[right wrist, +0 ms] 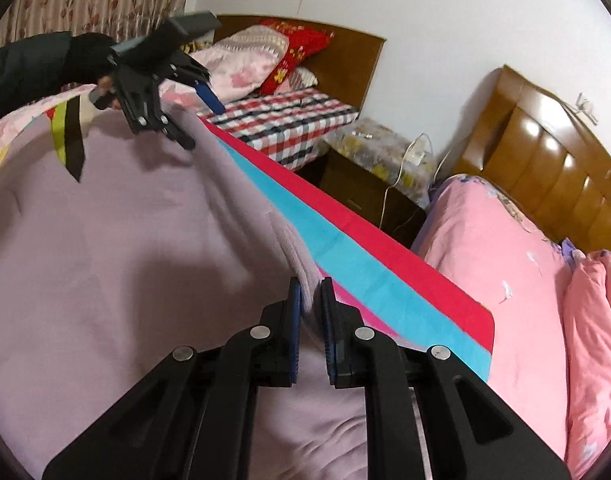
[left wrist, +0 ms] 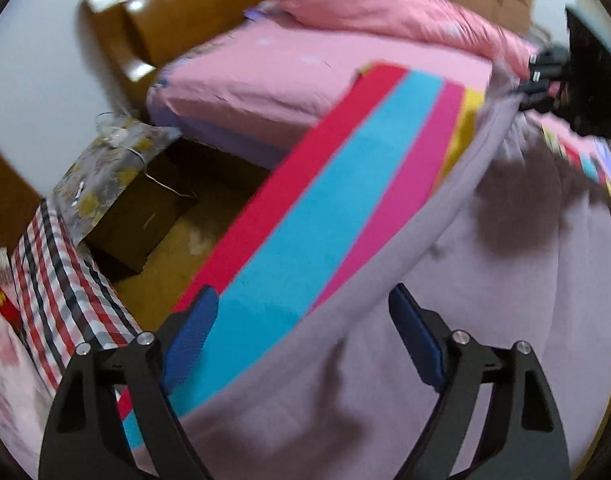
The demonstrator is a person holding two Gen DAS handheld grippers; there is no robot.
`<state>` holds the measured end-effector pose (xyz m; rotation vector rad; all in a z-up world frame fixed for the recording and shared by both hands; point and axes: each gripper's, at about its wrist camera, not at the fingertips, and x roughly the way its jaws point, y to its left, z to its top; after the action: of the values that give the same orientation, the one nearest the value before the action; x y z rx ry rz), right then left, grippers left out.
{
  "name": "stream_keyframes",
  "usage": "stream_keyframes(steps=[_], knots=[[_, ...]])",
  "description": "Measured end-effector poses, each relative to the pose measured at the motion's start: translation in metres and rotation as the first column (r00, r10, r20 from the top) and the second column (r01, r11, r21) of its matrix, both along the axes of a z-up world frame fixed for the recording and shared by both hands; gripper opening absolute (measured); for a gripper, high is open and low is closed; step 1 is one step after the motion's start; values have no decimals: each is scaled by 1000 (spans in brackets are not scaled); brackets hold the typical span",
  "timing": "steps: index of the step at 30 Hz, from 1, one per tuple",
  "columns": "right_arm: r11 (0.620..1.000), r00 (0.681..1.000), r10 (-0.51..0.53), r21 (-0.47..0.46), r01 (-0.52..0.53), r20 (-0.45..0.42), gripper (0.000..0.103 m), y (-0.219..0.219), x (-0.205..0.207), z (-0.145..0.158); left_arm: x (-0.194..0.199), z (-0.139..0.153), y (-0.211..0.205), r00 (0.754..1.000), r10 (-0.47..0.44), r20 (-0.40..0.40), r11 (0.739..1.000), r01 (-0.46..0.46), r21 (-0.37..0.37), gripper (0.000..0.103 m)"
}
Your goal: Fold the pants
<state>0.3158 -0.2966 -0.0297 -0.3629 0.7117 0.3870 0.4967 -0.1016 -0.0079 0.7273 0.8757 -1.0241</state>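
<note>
The lilac pants (left wrist: 485, 300) lie spread over a striped mat (left wrist: 325, 208) of red, blue, pink and yellow bands. My left gripper (left wrist: 305, 312) is open, its jaws wide apart over the pants' near edge and the mat. It also shows in the right wrist view (right wrist: 201, 120) at the far end of the pants (right wrist: 125, 240), open. My right gripper (right wrist: 310, 300) is shut on a raised ridge of the pants' edge beside the mat (right wrist: 365, 272). In the left wrist view the right gripper (left wrist: 545, 80) shows at the far end, blurred.
A bed with a pink sheet (left wrist: 297, 64) and wooden headboard (left wrist: 177, 12) stands beyond the mat. A dark nightstand (left wrist: 145, 216) with a patterned cover sits in the gap between beds. A second bed with a checked sheet (right wrist: 289, 120) and pillows lies further along.
</note>
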Motion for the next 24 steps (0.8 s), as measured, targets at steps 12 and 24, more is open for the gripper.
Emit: stream_keyframes(steps=[12,24], knots=[[987,974,-156,70,146,164,13,27,-103,44,-167,59,62,961,22,275,996,-46,80,7],[951,963,-265,148,271,-56,26,34,-237,-45,-370,-37,84,961,144,236,986,-160,51,13]])
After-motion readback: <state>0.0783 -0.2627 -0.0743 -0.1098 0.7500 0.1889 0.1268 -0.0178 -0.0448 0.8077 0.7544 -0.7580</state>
